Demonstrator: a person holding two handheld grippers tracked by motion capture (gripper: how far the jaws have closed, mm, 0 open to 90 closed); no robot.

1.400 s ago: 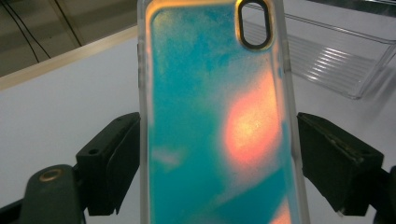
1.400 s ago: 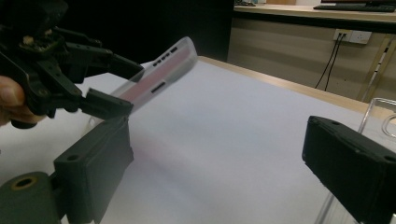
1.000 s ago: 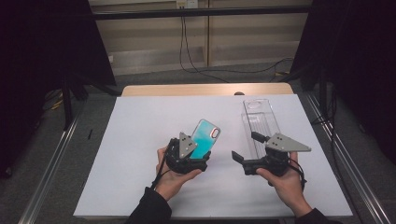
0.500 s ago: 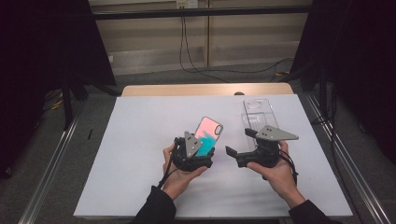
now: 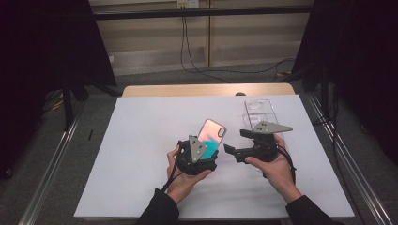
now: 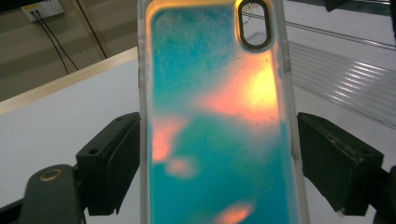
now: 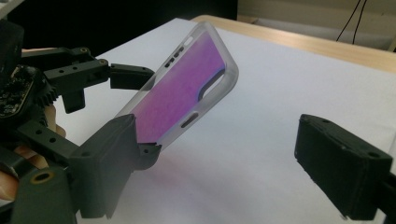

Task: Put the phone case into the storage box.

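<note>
Left gripper (image 5: 213,149) clamped, right gripper (image 5: 233,142) agape.

I see white table sheet (image 5: 141,140) at centre, wooden table edge (image 5: 206,90) at 12 o'clock behind it. Left gripper (image 5: 206,152) near middle of sheet; phone case (image 5: 211,136) rises from it, tilted toward 1 o'clock, clear of sheet. Right gripper (image 5: 234,145) at 3 o'clock of case, just beside it, apart. Clear tray (image 5: 258,110) on sheet at 1 o'clock, behind right gripper. My hands (image 5: 185,180) enter from 6 o'clock.
</note>
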